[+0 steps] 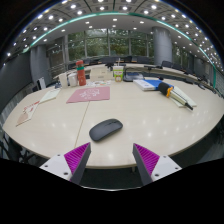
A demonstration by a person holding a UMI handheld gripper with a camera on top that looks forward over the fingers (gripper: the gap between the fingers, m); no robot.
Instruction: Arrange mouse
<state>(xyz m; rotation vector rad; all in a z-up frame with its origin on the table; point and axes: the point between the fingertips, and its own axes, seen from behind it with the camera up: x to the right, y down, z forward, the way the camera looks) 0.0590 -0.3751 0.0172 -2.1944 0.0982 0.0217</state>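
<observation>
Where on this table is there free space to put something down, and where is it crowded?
Bare tabletop lies between the mouse and the items at the far right. More lies between the mouse and the pink mat. The far edge is crowded with books and boxes. The open fingers hold nothing.

The mouse point(105, 129) I'm facing is a dark grey, nearly black one, smooth and low-domed, oval in outline. It lies flat on its belly on the pale tabletop, untouched, with its long axis slanted so one end points toward about two o'clock and the other toward eight. It sits just ahead of my fingers, at roughly twelve o'clock from the gap between them, clear of both. No cable shows.
</observation>
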